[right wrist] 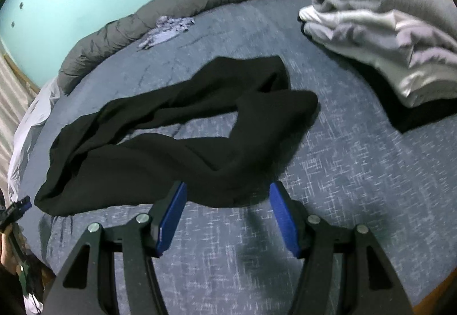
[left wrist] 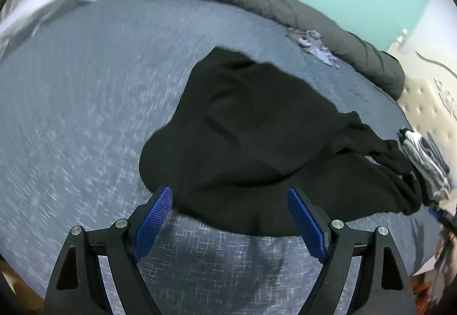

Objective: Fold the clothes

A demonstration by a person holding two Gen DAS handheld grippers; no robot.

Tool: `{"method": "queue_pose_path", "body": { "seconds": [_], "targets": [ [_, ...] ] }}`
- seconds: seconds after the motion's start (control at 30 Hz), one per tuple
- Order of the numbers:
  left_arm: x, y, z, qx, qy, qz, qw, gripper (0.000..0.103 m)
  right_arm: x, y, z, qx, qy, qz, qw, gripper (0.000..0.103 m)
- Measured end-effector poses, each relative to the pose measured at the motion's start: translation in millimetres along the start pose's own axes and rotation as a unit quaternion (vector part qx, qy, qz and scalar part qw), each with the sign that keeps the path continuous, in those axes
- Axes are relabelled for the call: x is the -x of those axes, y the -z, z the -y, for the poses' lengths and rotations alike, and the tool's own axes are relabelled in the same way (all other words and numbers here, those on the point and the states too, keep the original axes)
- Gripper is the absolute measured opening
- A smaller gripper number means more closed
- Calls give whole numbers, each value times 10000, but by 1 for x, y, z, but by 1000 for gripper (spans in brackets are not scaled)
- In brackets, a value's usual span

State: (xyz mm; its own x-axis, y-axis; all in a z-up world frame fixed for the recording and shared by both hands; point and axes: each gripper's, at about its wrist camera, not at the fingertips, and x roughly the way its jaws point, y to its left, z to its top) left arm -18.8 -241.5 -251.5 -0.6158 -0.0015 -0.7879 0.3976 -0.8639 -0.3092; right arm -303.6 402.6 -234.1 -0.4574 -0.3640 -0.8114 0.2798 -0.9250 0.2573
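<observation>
Two claws are angled down at the near hem of the black garment (left wrist: 257,126), and that edge is what your next move depends on. The garment lies rumpled on the blue bed cover (left wrist: 85,115), and I'd say its long axis runs across in front of you, from one claw toward the other, with both hands at the same long side.

Your left claw (left wrist: 230,210) is spread wide and holds nothing. The thicker, bunched end of the garment sits just ahead of it, and the hem falls between its blue pads (left wrist: 155,218) without being pinched.

Your right claw (right wrist: 227,208) is also released and empty. In its view the garment (right wrist: 182,126) thins into two leg-like strips that loop away toward the folded pile (right wrist: 385,38) of grey and white clothes, which lies well apart at the far right. The near edge here reaches up to the fingertips.

Neither hand looks clearly nearer; each seems placed to take its own corner of the hem. Blur hides whether either claw touches cloth.
</observation>
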Motion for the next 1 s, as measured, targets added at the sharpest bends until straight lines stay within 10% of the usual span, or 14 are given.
{"method": "queue_pose_path", "body": {
  "seconds": [0.33, 1.0],
  "targets": [
    [-32, 12, -6, 38, -22, -233, 9997, 86, -22, 8, 3, -50, -26, -133, 9999, 62],
    [-63, 20, -20, 416, 345, -438, 9976, 15, -35, 1, 30, -674, 124, -30, 9976, 64]
  ]
}}
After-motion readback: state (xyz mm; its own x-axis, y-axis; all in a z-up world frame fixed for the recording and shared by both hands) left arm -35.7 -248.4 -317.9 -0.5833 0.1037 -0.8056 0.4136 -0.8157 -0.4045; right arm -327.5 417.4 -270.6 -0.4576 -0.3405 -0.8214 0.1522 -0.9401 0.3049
